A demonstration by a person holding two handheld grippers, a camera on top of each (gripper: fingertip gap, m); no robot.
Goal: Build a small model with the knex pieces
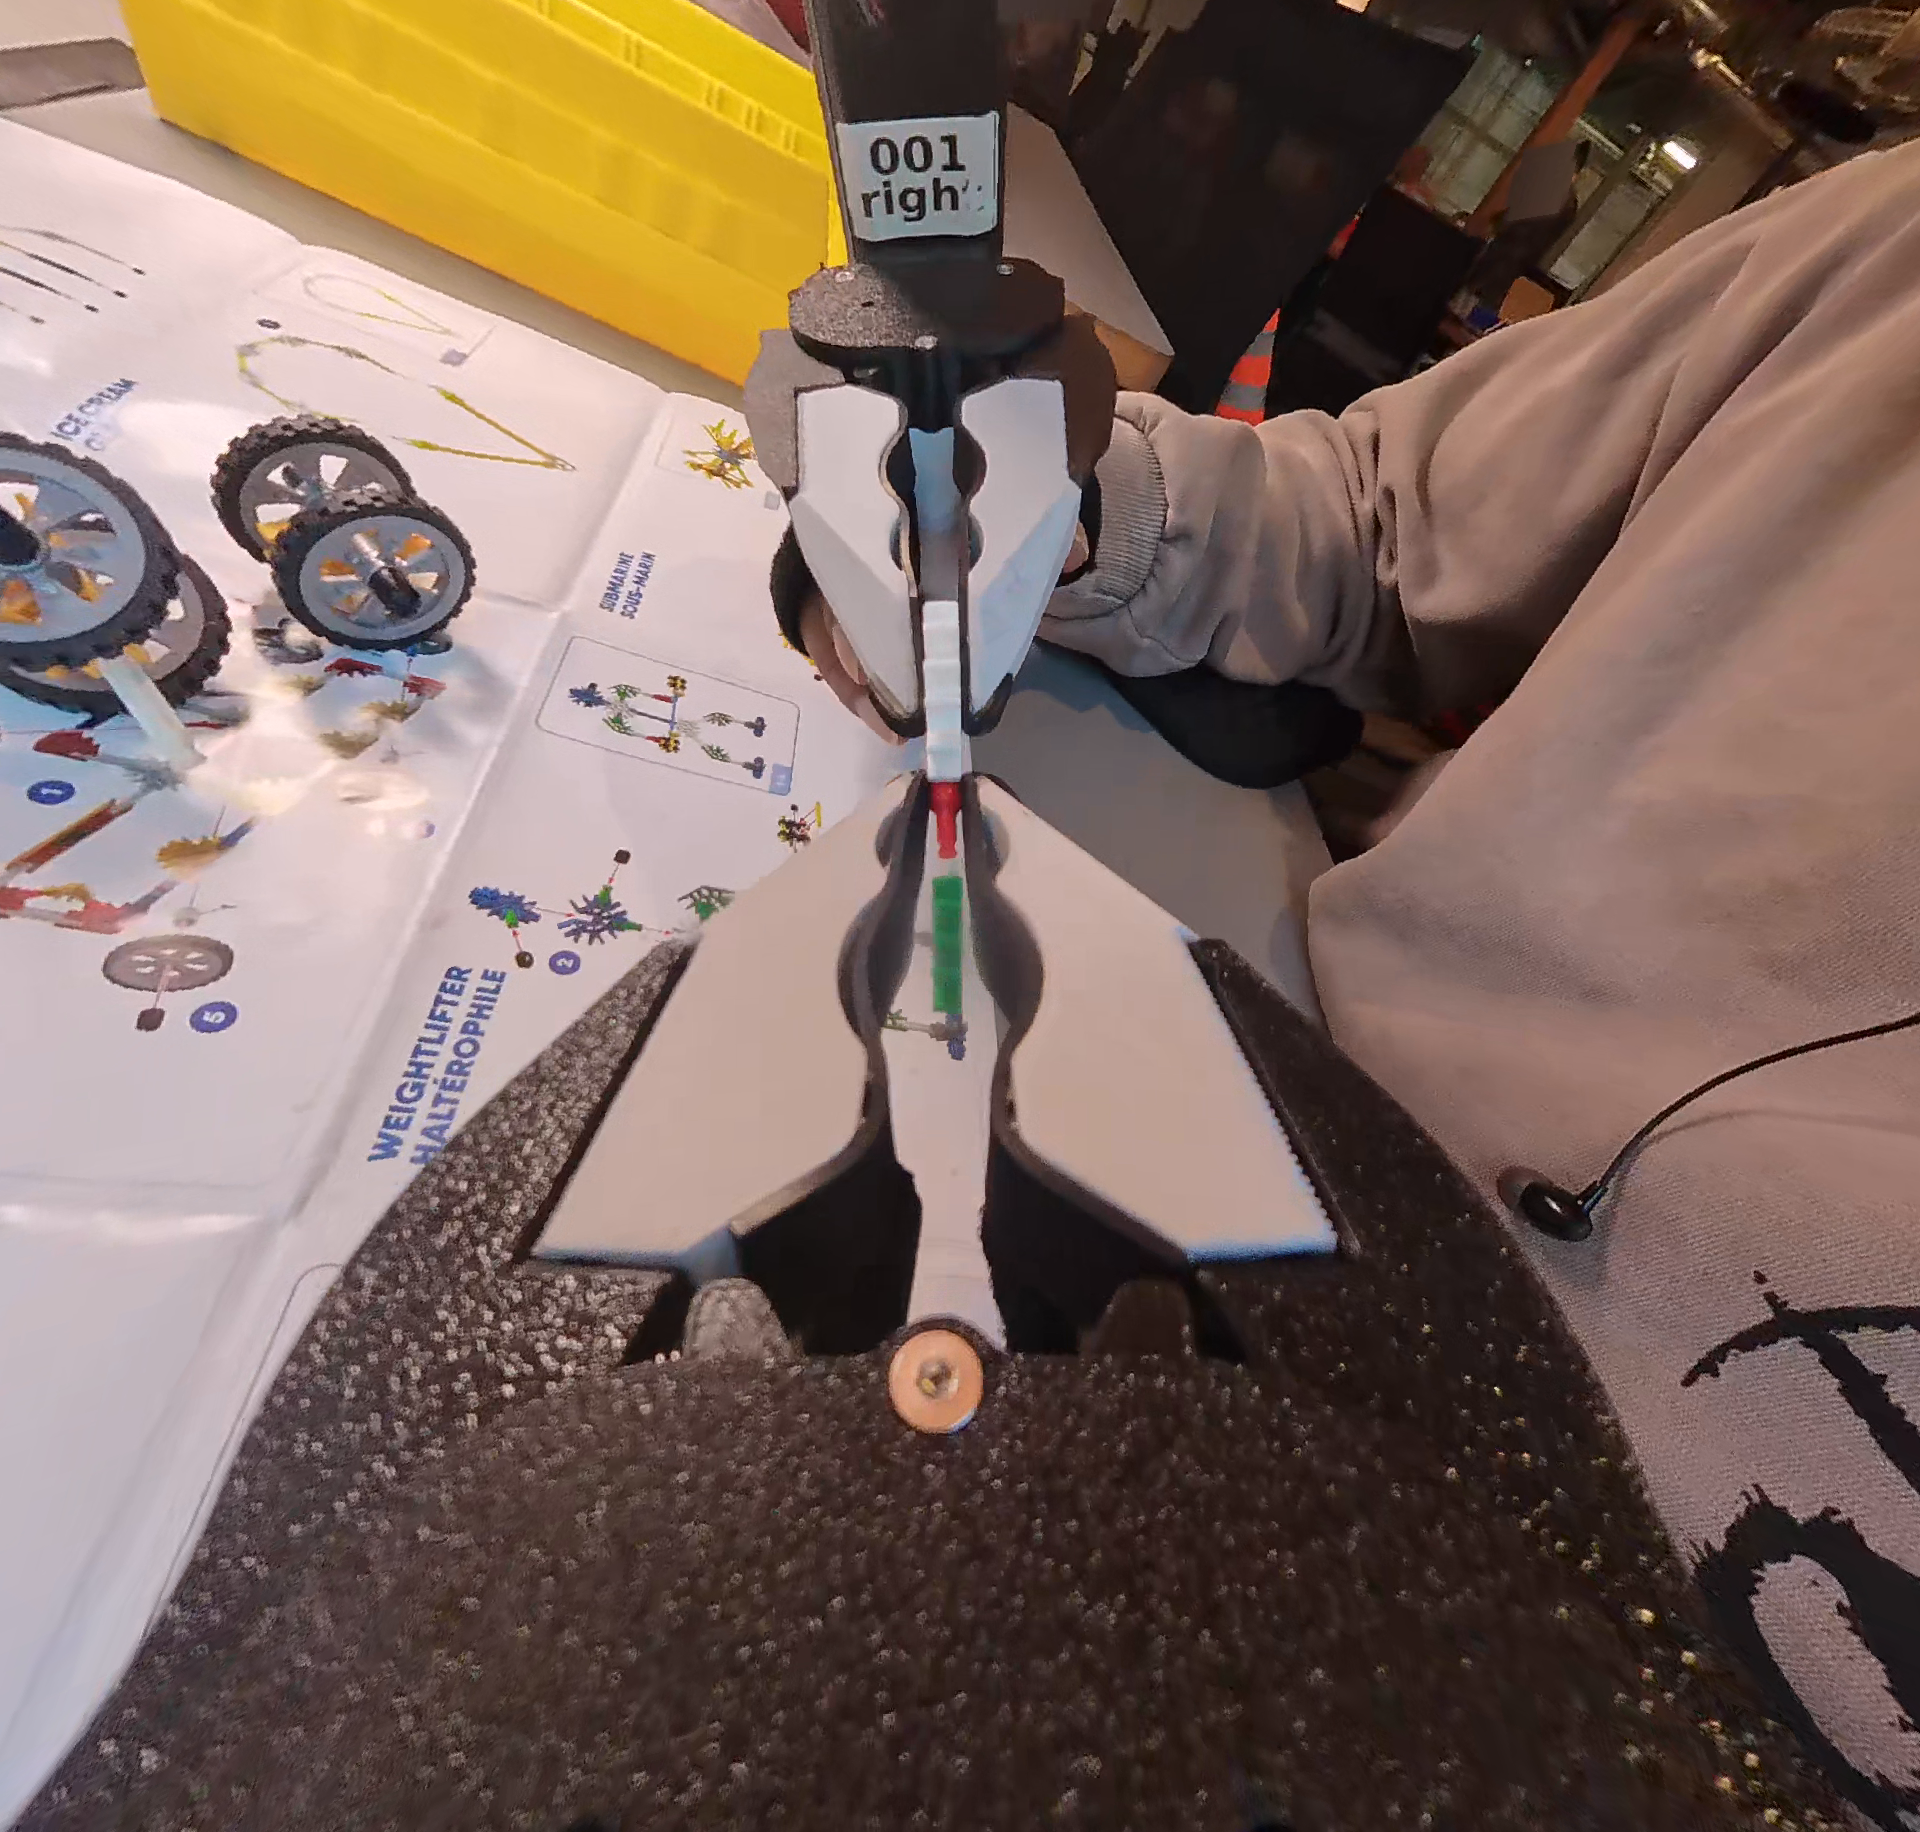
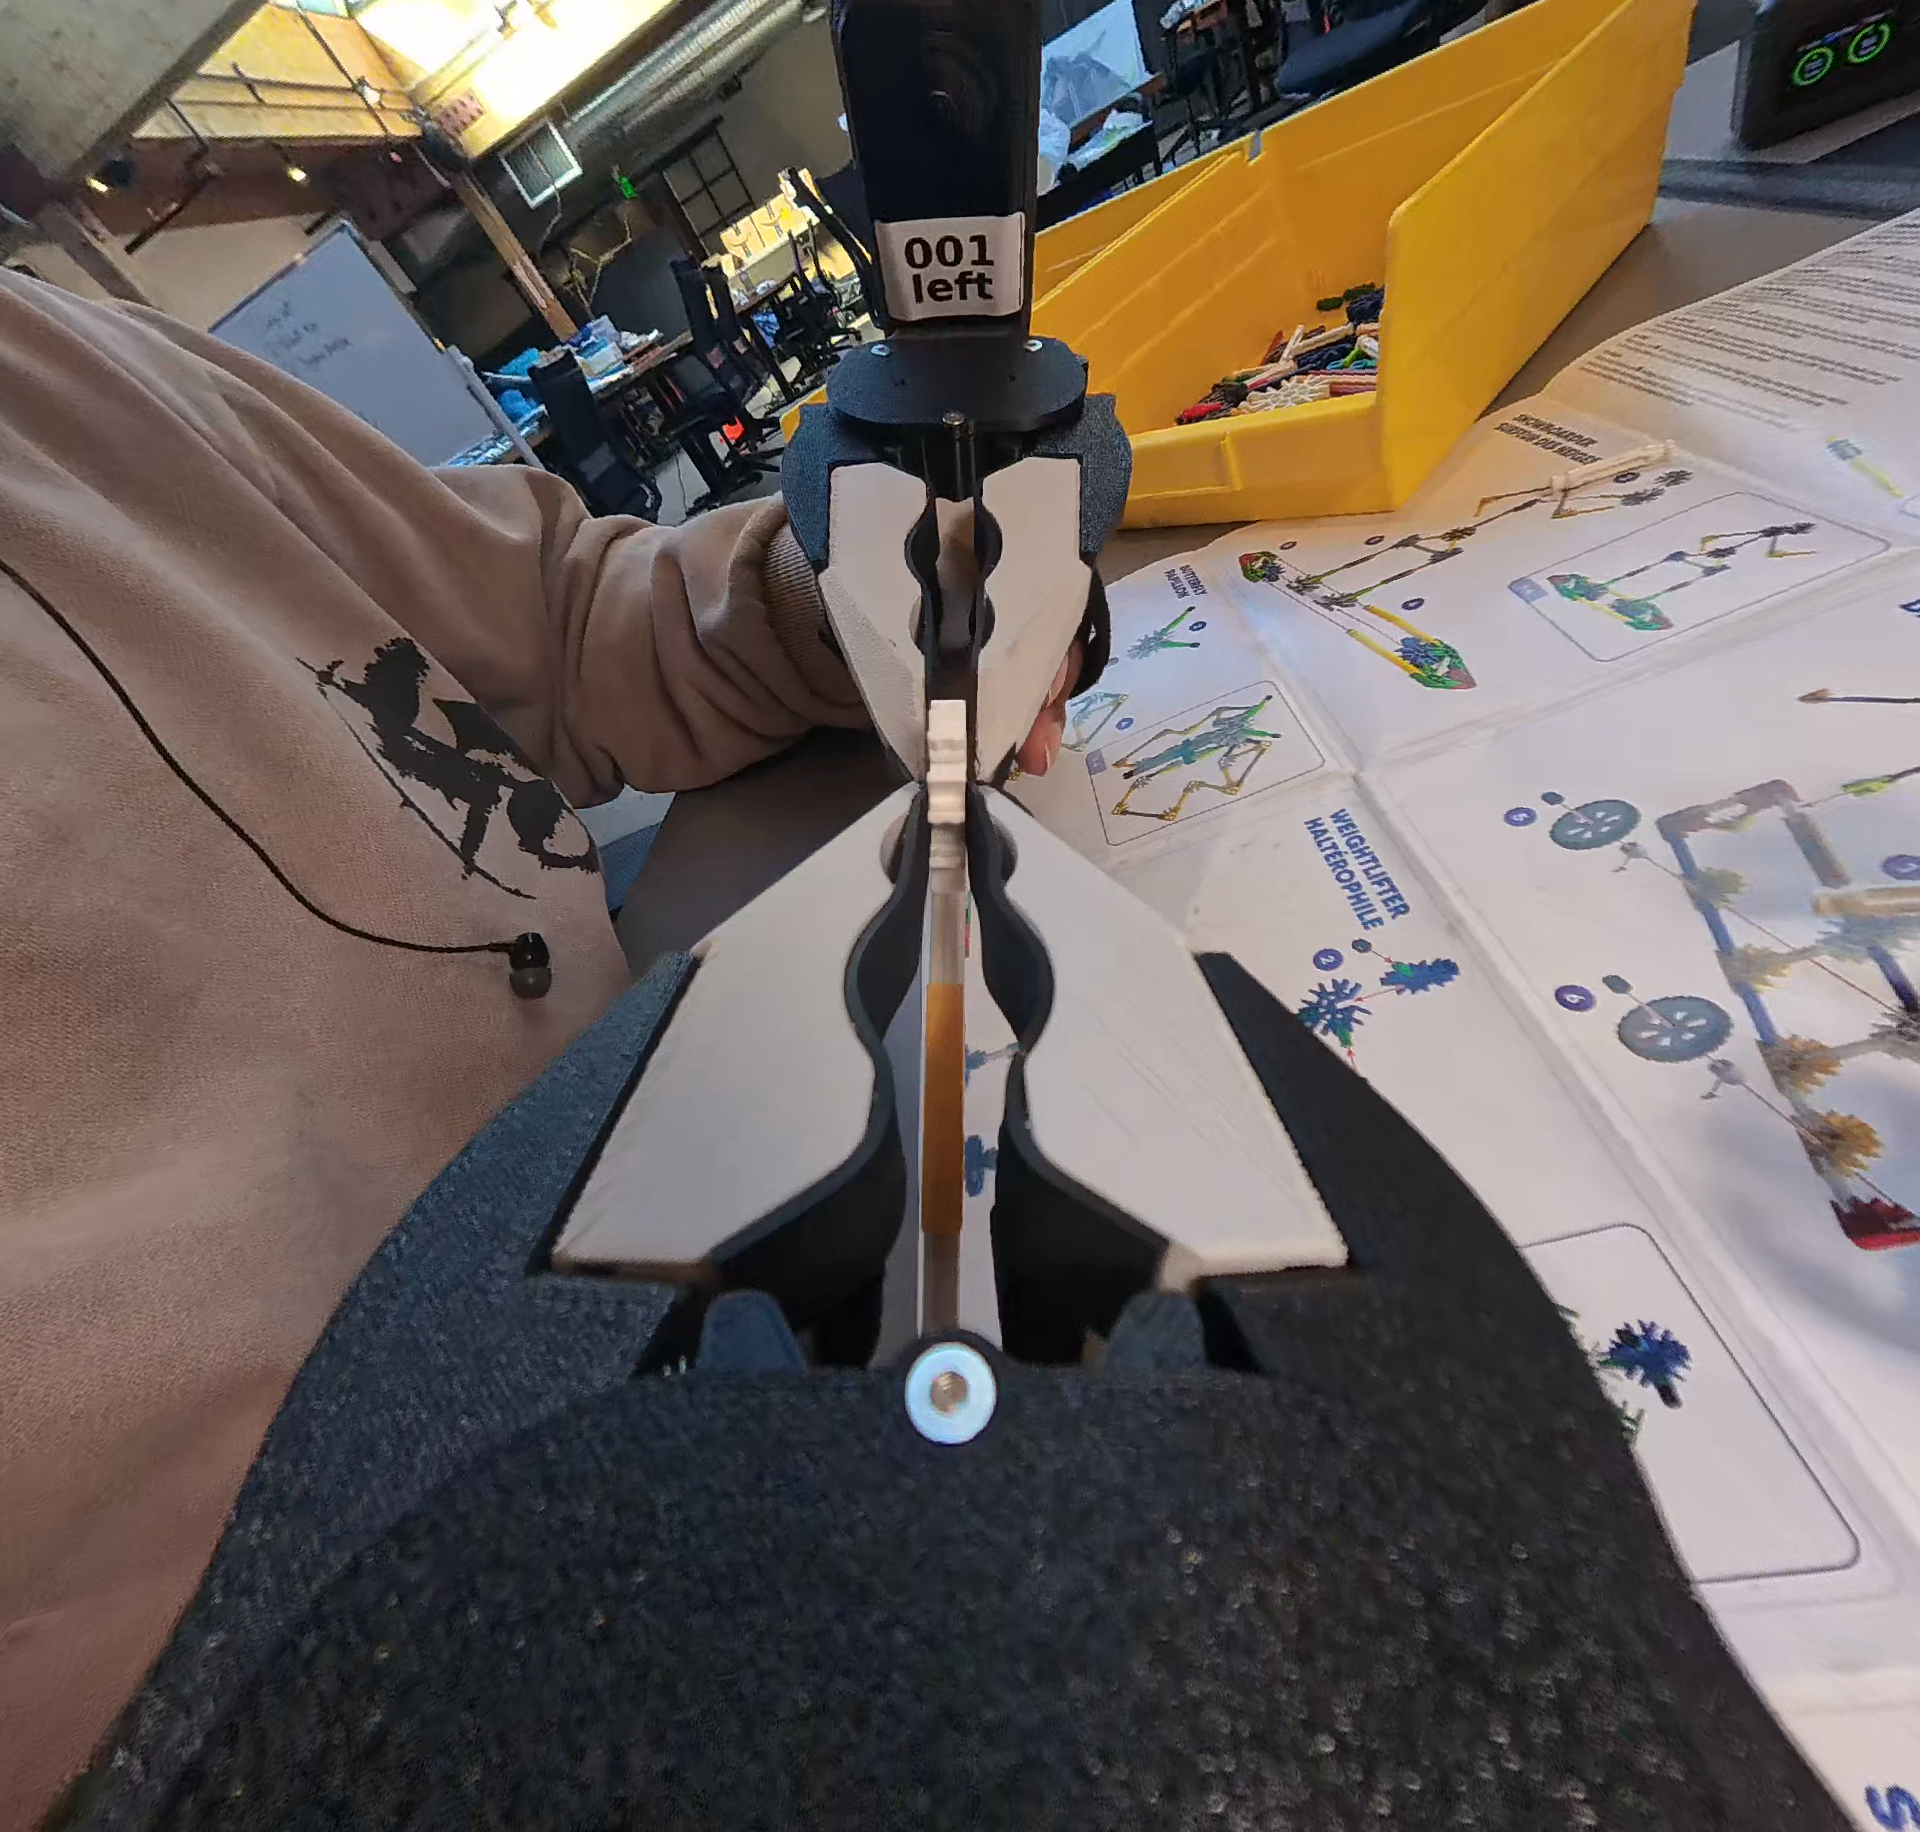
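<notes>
My two grippers meet tip to tip above a printed instruction sheet (image 1: 312, 1055). My left gripper (image 1: 943, 785) is shut on a short red rod (image 1: 943, 812), with a green piece (image 1: 948, 941) behind it between the fingers. A white ridged connector (image 1: 942, 681) sits at the red rod's end, between the fingertips of my right gripper (image 1: 940, 717). In the right wrist view my right gripper (image 2: 948, 800) is shut on a thin grey and yellow rod (image 2: 942, 1107). That rod ends at the white connector (image 2: 948, 754), at the tips of the left gripper (image 2: 951, 769).
A yellow bin (image 2: 1455, 276) with several loose building pieces stands at the far side of the sheet (image 2: 1558, 847); it also shows in the left wrist view (image 1: 468, 120). A partly built model with black wheels (image 1: 343, 535) lies on the sheet. A person's beige sleeves (image 1: 1455, 535) are behind both grippers.
</notes>
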